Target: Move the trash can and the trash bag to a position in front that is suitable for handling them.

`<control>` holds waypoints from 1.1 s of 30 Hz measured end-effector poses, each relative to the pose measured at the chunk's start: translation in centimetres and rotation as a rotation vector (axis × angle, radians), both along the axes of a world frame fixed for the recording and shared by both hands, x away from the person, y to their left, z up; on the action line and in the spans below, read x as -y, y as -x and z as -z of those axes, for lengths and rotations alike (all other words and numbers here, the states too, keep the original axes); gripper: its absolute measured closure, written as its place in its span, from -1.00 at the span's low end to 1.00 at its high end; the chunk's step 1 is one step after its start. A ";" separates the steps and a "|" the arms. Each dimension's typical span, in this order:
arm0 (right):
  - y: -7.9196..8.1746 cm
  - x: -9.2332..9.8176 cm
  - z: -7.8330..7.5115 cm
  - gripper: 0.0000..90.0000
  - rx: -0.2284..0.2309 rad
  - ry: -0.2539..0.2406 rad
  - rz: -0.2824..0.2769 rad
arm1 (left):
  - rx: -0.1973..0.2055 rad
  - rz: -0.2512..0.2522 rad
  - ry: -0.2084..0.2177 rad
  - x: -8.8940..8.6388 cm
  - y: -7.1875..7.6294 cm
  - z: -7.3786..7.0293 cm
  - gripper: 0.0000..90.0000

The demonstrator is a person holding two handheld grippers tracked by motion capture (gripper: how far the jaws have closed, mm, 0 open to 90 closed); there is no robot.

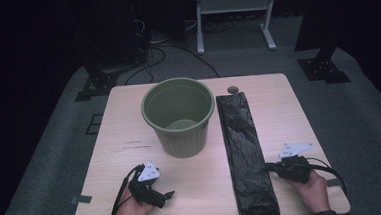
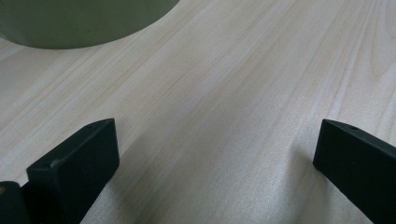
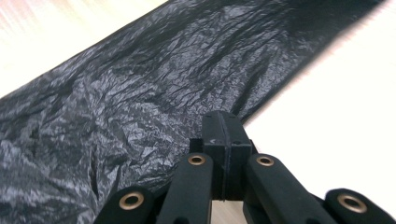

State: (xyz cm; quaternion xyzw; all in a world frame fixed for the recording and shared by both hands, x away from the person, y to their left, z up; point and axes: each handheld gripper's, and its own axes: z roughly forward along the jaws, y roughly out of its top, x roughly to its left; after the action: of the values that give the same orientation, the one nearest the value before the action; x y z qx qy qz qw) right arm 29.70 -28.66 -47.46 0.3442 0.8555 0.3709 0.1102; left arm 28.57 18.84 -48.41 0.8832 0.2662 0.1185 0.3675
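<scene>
Black crinkled plastic bag [image 1: 245, 154] lay flat right of the green ribbed plastic bin [image 1: 179, 115], not yet lifted; lining remained undone. The right gripper [image 3: 223, 133] had its fingers pressed together at the bag's edge, a closeness its own view showed; the left gripper [image 1: 165, 195] gaped wide over the bare wooden table [image 2: 224, 93].

Crinkled glossy plastic bag [image 1: 245, 154]; matt wood table [image 1: 124, 126].
</scene>
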 end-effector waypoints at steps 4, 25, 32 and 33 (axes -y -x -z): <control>0.0 0.9 -0.2 1.00 0.005 -0.016 0.032 | 0.000 -0.001 0.000 0.0 0.0 0.0 -1.00; -0.6 0.7 0.4 0.16 -0.005 -0.035 0.033 | 0.000 -0.001 0.000 0.0 0.0 0.0 -1.00; -0.2 0.5 0.4 0.92 0.042 0.014 0.038 | 0.000 -0.002 0.000 0.0 0.0 0.0 -1.00; -0.2 0.5 0.4 0.99 0.038 0.013 0.032 | 0.000 -0.002 0.000 0.0 0.0 0.0 -1.00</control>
State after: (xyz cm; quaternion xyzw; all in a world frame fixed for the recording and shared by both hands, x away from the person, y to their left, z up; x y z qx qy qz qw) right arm 29.87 -29.20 -47.83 0.3500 0.8500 0.3698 0.1348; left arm 28.56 18.85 -48.41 0.8830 0.2671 0.1191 0.3672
